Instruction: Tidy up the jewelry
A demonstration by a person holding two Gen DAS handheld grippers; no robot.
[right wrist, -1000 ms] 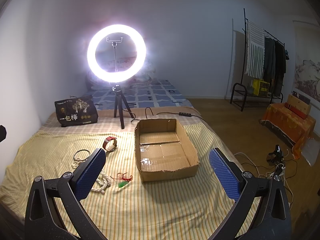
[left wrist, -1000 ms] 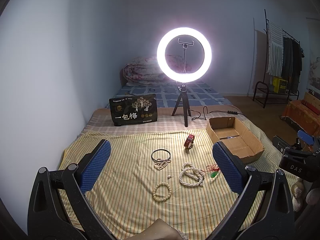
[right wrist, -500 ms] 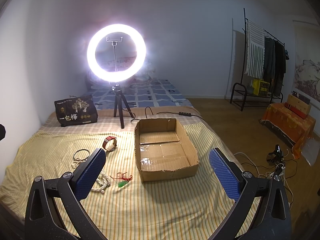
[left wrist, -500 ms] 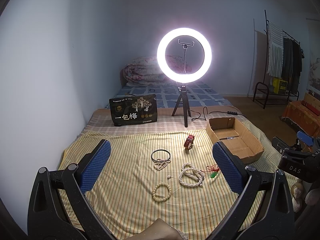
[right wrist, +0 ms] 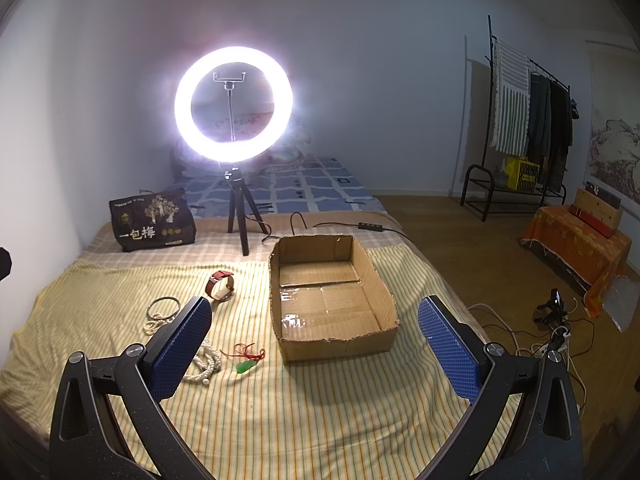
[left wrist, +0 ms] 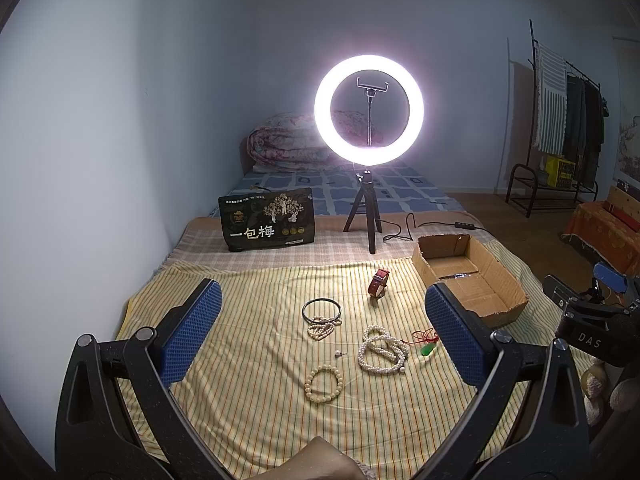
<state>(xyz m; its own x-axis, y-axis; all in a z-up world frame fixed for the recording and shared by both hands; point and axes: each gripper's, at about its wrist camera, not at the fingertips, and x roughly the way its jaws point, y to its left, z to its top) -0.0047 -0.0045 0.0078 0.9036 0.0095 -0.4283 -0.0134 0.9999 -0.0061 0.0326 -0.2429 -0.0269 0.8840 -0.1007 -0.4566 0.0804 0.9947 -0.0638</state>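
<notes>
**Jewelry loose on the bed, box still empty**

Beads, cord and strap make up most of this lot, all of it light. The long pearl necklace lies coiled on the striped bedspread; it is limp, likely to slide and trail, so it is probably best pinched across several bunched strands. The bead bracelet nearest the camera, and a smaller bead string touching the dark bangle, should behave the same way. The bangle is stiff and thin, likely slippery on its rim. The red-strapped watch stands on edge, offering its band. A green pendant on red cord and a tiny stud look fiddly against soft bedding.

The cardboard box sits just right of the pieces and holds nothing.

Both the left hand-held gripper and right hand-held gripper hover above the bed with jaws spread wide, gripping nothing.
</notes>
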